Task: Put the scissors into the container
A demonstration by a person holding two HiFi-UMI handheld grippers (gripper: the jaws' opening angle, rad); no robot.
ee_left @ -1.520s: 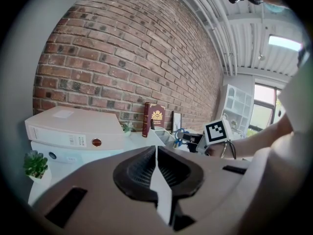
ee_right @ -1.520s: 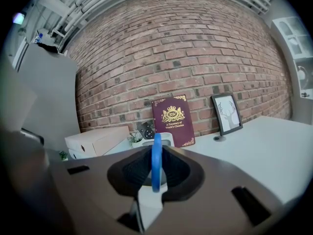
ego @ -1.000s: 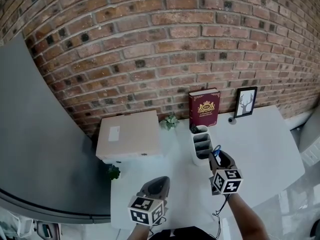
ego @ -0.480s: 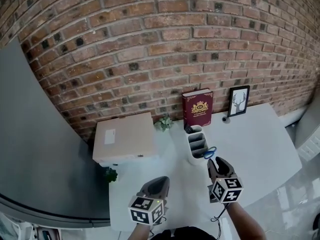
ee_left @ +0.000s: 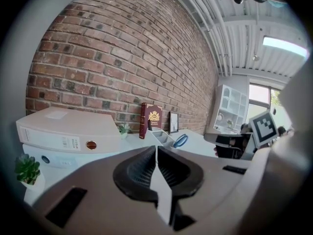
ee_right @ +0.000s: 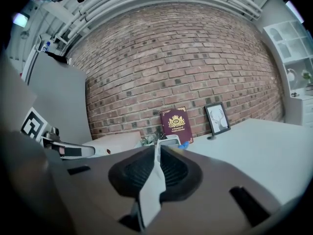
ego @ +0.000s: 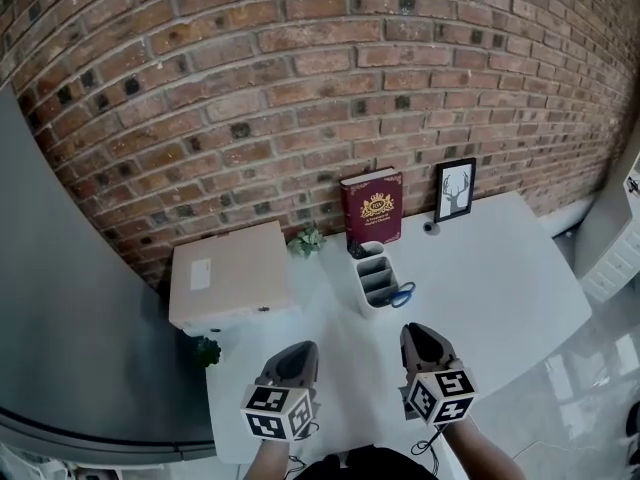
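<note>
The scissors (ego: 403, 294) stand in the white divided container (ego: 372, 276), their blue handles sticking out over its near right rim. The handles also show in the left gripper view (ee_left: 180, 141) and the right gripper view (ee_right: 184, 144). My right gripper (ego: 421, 336) hovers low over the table, well short of the container; its jaws are closing, nearly together, with nothing between them (ee_right: 157, 148). To its left, my left gripper (ego: 299, 356) is at about the same depth, shut and empty (ee_left: 155, 149).
A red book (ego: 371, 211) and a framed deer picture (ego: 454, 190) lean on the brick wall behind the container. A white binder box (ego: 225, 276) fills the table's left side, with small plants (ego: 305, 240) (ego: 205, 351) beside it. The table's front edge lies just under the grippers.
My right gripper let go of the scissors at the container, drew back toward me and brought its jaws together. The scissors stayed in the container. The left gripper hardly moved.
</note>
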